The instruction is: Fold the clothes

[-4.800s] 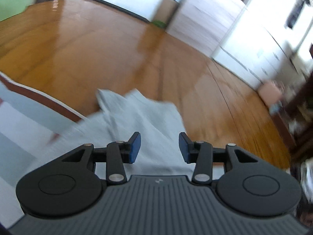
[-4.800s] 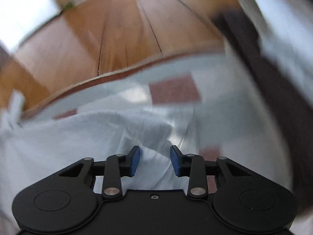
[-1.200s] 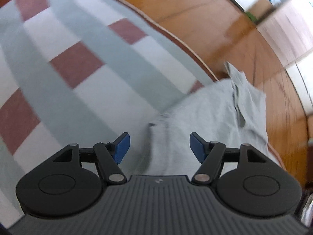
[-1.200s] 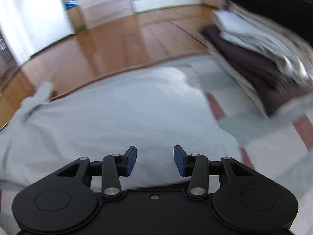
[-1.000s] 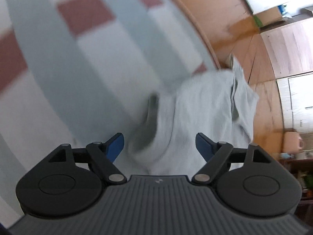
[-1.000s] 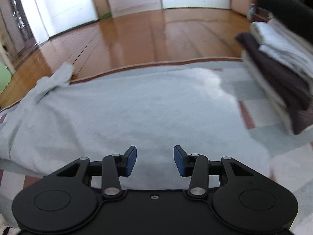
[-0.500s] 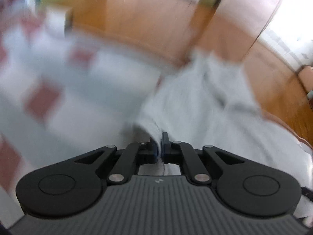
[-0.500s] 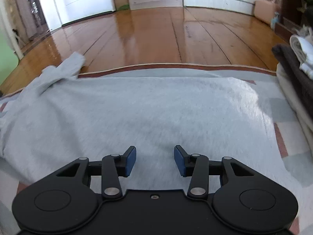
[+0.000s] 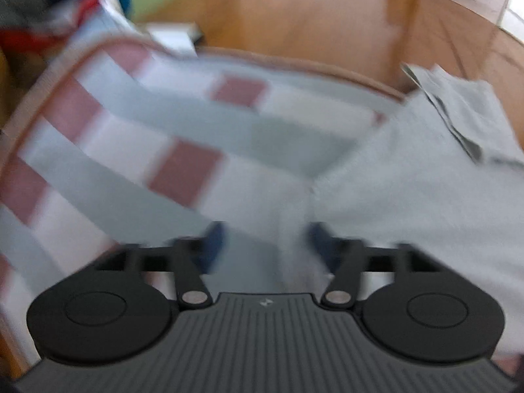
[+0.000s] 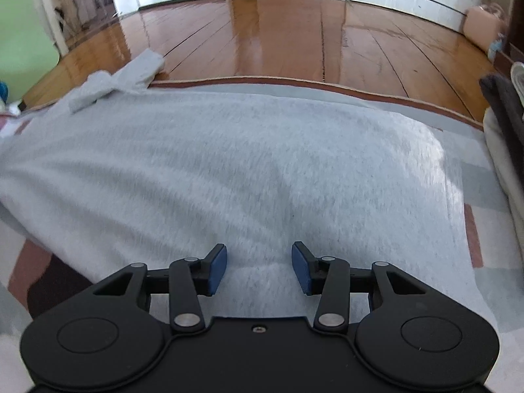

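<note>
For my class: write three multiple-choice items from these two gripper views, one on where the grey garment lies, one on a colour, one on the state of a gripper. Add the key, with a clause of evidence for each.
1. Where does the grey garment lie?
A. Spread on the checked rug
B. Hung on a chair
C. Inside a drawer

2. What colour are the pads on the right gripper's fingers?
A. Red
B. Blue
C. Yellow

3. How do the jaws of the right gripper stand?
A. Shut on the garment
B. Shut on nothing
C. Open, with a gap between the fingers

Key:
1 A: the garment lies flat over the rug, one end reaching onto the wooden floor.
2 B: both pads show blue in the right wrist view.
3 C: bare cloth shows between the two fingers, nothing gripped.
</note>
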